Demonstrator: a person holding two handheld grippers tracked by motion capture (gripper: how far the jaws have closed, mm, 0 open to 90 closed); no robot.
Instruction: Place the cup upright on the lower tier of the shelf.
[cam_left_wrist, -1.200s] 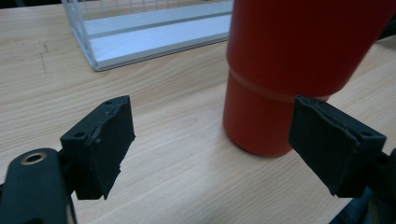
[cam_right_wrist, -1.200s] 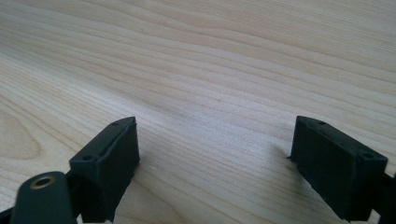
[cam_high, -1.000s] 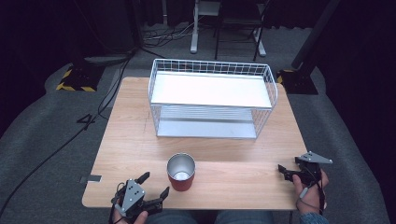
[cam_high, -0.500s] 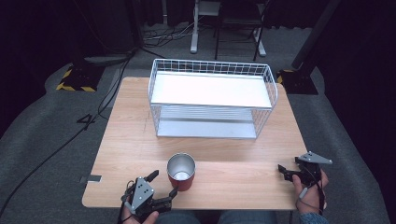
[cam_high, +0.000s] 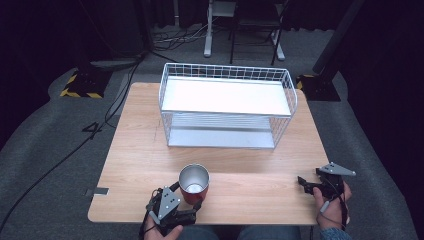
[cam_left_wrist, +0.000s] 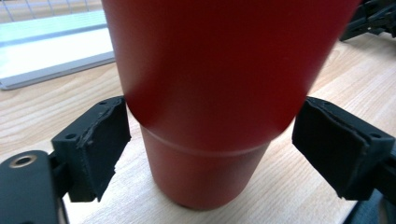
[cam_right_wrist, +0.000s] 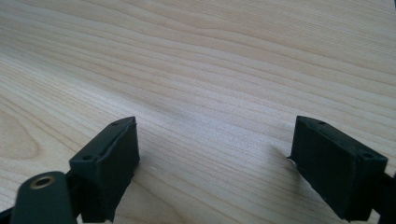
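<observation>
The red cup (cam_high: 194, 183) stands upright near the worktop's (cam_high: 250, 160) near edge, left of centre. The left gripper (cam_high: 185, 197) has its jaws spread on either side of the cup's base, not yet touching it. The right gripper (cam_high: 311, 183) rests at the near right, jaws spread over bare wood. A white wire basket (cam_high: 227, 105) sits farther back.

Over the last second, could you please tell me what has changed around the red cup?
The left gripper has moved right and forward to the red cup, so its open fingers now sit on either side of the cup's base, not yet closed on it. The cup, the wire rack and the open right gripper stayed put.
</observation>
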